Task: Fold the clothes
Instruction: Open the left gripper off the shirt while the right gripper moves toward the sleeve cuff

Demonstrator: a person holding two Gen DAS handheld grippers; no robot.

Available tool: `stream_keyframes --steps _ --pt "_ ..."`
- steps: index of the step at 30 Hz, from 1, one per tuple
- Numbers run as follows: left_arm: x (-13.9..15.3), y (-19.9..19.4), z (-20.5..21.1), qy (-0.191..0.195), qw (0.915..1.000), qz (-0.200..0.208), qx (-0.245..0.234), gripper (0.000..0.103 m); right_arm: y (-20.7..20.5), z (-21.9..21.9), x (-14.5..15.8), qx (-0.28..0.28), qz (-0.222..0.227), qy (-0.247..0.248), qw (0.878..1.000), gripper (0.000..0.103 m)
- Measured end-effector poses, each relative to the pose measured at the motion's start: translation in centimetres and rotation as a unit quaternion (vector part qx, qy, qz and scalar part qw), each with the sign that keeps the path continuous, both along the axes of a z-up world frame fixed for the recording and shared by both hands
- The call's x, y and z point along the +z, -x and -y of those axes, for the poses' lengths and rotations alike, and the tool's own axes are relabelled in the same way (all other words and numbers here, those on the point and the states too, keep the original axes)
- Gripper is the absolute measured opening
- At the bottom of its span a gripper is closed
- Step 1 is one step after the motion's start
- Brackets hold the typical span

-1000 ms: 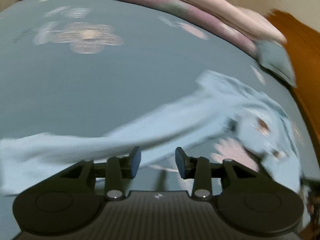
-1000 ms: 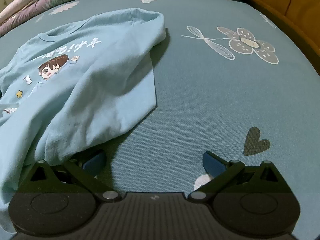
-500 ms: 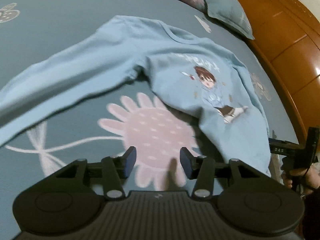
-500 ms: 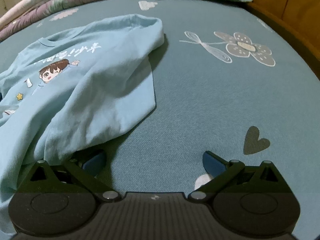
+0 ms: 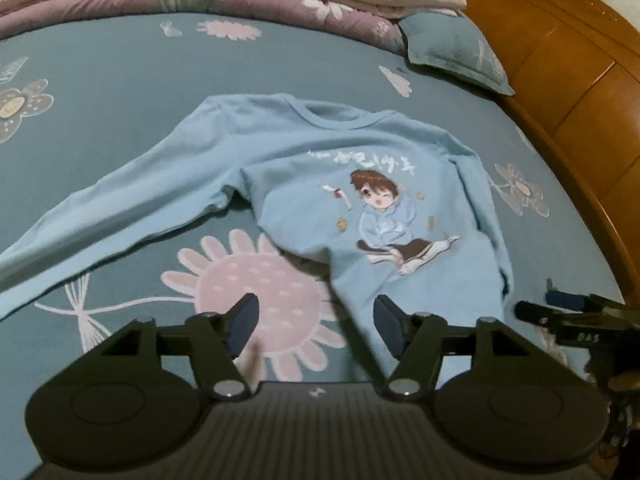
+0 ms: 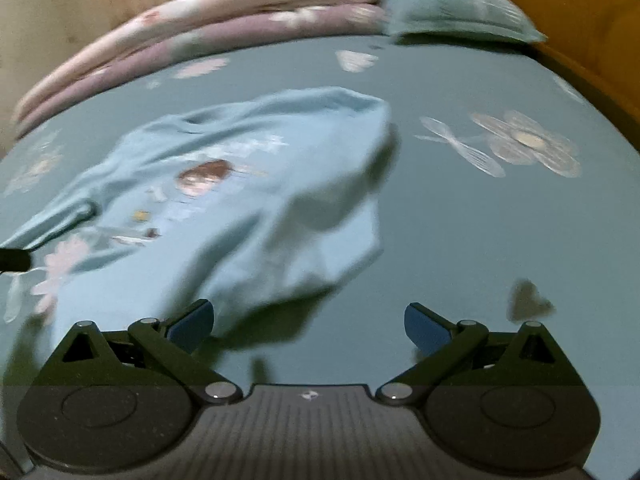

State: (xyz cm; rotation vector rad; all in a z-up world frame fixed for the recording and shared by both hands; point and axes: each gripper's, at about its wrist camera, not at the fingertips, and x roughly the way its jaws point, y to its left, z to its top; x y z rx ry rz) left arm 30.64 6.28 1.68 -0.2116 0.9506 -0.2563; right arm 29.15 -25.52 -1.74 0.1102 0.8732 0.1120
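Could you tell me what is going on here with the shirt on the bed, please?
A person with a handheld gripper in each hand is folding a light blue long-sleeved shirt lying face up on a teal flowered bedsheet. One sleeve is stretched out sideways. The left gripper hovers near the hem with its jaws opening and empty. The right gripper is open too, holding nothing.
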Motion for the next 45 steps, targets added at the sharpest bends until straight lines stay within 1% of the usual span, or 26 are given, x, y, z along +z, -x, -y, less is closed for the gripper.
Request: stream_keyframes --steps 2,4,6,8,11,13,14,16,18,20,22,28,31,36,40,43,45 --pt "0.2 0.3 0.9 0.000 1.0000 0.001 0.007 0.066 -1.1 -0.7 -0.3 0.024 0.003 0.005 1.000 0.103" --pt "0.3 0.4 1.8 -0.005 0.9998 -0.001 0.018 0.066 -2.3 -1.1 -1.1 0.025 -0.010 0.025 0.999 0.103" --pt "0.3 0.6 2.7 -0.010 0.9995 0.000 0.029 0.066 -2.8 -0.6 -1.6 0.015 -0.019 0.051 0.998 0.103" --pt "0.3 0.8 3.4 -0.007 0.9993 -0.001 0.037 0.066 -3.0 0.2 -1.9 0.001 -0.024 0.081 0.996 0.103" --pt "0.3 0.9 4.8 -0.008 0.9993 -0.004 0.037 0.067 -3.1 2.2 -2.0 -0.044 -0.023 0.119 0.992 0.103" --pt "0.3 0.8 5.7 -0.011 0.9994 -0.004 0.033 0.067 -3.4 3.6 -1.9 -0.065 -0.028 0.100 0.992 0.103" --pt "0.3 0.7 6.1 -0.012 0.9994 -0.004 0.031 0.067 -3.6 4.0 -1.9 -0.066 -0.032 0.084 0.994 0.103" --pt "0.4 0.4 6.9 -0.015 0.9996 -0.003 0.025 0.067 -3.9 3.9 -1.9 -0.050 -0.027 0.061 0.996 0.103" --pt "0.5 0.2 7.7 -0.019 0.9997 0.000 0.018 0.068 -4.1 3.3 -2.1 -0.040 -0.021 0.071 0.996 0.103" --pt "0.6 0.1 8.3 -0.022 0.9996 0.001 0.016 0.068 -4.1 3.2 -2.3 -0.058 -0.011 0.094 0.994 0.103" --pt "0.7 0.1 8.7 -0.024 0.9997 0.002 0.011 0.068 -4.0 4.5 -2.5 -0.083 -0.010 0.103 0.991 0.103" --pt "0.5 -0.1 9.1 -0.029 0.9995 -0.004 0.007 0.068 -3.6 8.9 -2.4 -0.179 0.005 0.131 0.975 0.103" --pt "0.4 -0.3 9.2 -0.028 0.9996 -0.005 0.004 0.068 -3.4 9.9 -1.9 -0.196 0.013 0.135 0.971 0.103" --pt "0.2 -0.4 9.0 -0.026 0.9996 -0.008 0.004 0.069 -3.3 11.2 -1.5 -0.221 0.024 0.160 0.962 0.103" --pt "-0.1 -0.4 8.8 -0.024 0.9996 -0.011 0.006 0.069 -3.8 13.7 -0.5 -0.249 0.039 0.190 0.949 0.103" --pt "-0.2 -0.5 8.8 -0.022 0.9997 -0.013 0.004 0.069 -4.2 15.0 1.1 -0.265 0.063 0.220 0.937 0.103" --pt "-0.2 -0.6 8.8 -0.020 0.9997 -0.013 0.002 0.069 -4.3 15.7 2.3 -0.271 0.083 0.230 0.931 0.103"
